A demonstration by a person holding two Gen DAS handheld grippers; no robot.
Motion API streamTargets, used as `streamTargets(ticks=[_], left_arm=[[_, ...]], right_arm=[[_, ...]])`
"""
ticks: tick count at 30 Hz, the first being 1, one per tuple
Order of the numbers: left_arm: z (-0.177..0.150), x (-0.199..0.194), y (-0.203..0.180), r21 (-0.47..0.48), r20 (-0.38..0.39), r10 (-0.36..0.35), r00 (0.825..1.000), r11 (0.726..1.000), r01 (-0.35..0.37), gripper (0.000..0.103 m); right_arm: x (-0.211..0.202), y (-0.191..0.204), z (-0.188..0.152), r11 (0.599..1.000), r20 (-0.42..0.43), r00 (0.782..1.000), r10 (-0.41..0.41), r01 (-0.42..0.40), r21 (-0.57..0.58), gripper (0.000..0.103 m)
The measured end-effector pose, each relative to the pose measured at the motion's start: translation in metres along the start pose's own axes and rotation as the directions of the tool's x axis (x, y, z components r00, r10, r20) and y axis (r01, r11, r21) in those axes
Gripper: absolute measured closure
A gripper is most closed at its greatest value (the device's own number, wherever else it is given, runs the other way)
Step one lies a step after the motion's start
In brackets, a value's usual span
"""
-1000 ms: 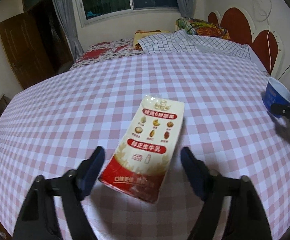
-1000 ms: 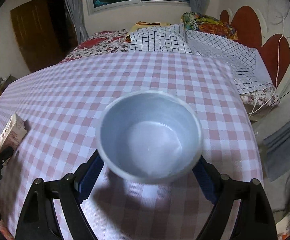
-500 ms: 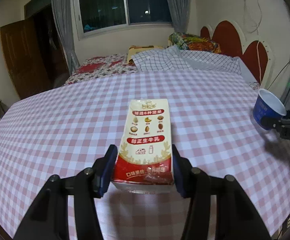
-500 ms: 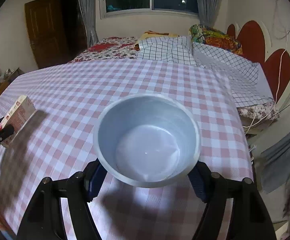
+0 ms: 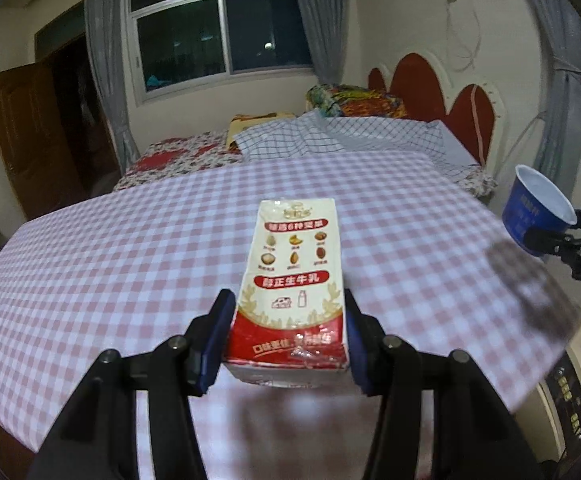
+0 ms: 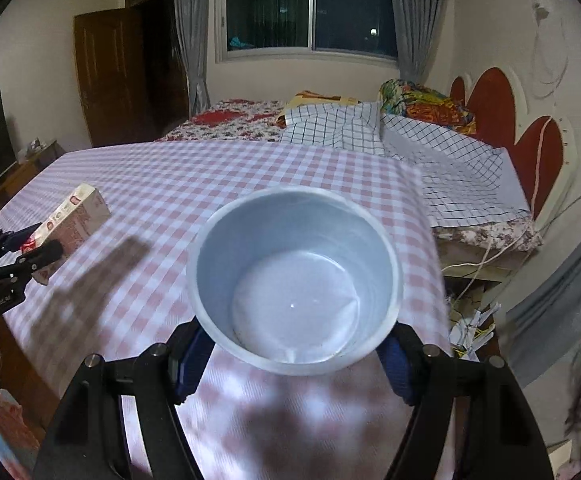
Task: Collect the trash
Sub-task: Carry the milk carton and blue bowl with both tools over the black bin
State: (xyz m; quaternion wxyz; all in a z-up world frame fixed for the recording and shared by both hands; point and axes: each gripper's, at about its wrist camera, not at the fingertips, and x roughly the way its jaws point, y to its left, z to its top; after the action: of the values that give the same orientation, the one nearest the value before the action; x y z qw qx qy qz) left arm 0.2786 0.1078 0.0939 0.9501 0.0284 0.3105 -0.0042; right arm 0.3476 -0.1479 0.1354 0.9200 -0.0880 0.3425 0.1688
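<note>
My left gripper (image 5: 288, 338) is shut on a red and cream milk carton (image 5: 294, 272) and holds it above the pink checked table (image 5: 110, 280). The carton also shows in the right wrist view (image 6: 72, 222), held by the left gripper (image 6: 30, 246). My right gripper (image 6: 294, 356) is shut on an empty blue paper bowl (image 6: 294, 276), white inside, held above the table's right side. The bowl shows in the left wrist view (image 5: 536, 212) at the far right, in the right gripper (image 5: 546, 236).
A bed (image 6: 410, 136) with a checked sheet and red headboard stands behind the table. Cables and paper scraps (image 6: 470, 320) lie on the floor to the right. A brown door (image 6: 102, 76) and a window (image 6: 306, 8) are at the back.
My left gripper closed on the milk carton and lifted it off the table. My right gripper raised the bowl higher and farther back from the table.
</note>
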Motion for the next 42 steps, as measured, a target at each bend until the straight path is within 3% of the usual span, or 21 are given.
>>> streamTargets(ticks=[12, 21, 31, 42], left_arm=[[-0.028, -0.057, -0.077, 0.057, 0.044, -0.106, 0.993, 0.993, 0.103, 0.050], [-0.053, -0.080, -0.144, 0.107, 0.033, -0.216, 0.976, 0.972, 0.211, 0.050], [-0.088, -0.080, -0.226, 0.176, -0.024, -0.356, 0.934, 0.918, 0.355, 0.050], [-0.137, -0.047, -0.324, 0.246, -0.193, -0.449, 0.872, 0.839, 0.486, 0.050]], right_arm=[[-0.105, -0.050, -0.077, 0.997, 0.044, 0.998, -0.054, 0.052, 0.048, 0.028], [-0.162, -0.095, -0.144, 0.986, 0.038, 0.991, -0.130, 0.125, 0.112, 0.028], [-0.183, -0.141, -0.224, 0.966, -0.032, 0.981, -0.191, 0.194, 0.170, 0.028], [-0.159, -0.188, -0.311, 0.944, -0.136, 0.972, -0.193, 0.222, 0.244, 0.028]])
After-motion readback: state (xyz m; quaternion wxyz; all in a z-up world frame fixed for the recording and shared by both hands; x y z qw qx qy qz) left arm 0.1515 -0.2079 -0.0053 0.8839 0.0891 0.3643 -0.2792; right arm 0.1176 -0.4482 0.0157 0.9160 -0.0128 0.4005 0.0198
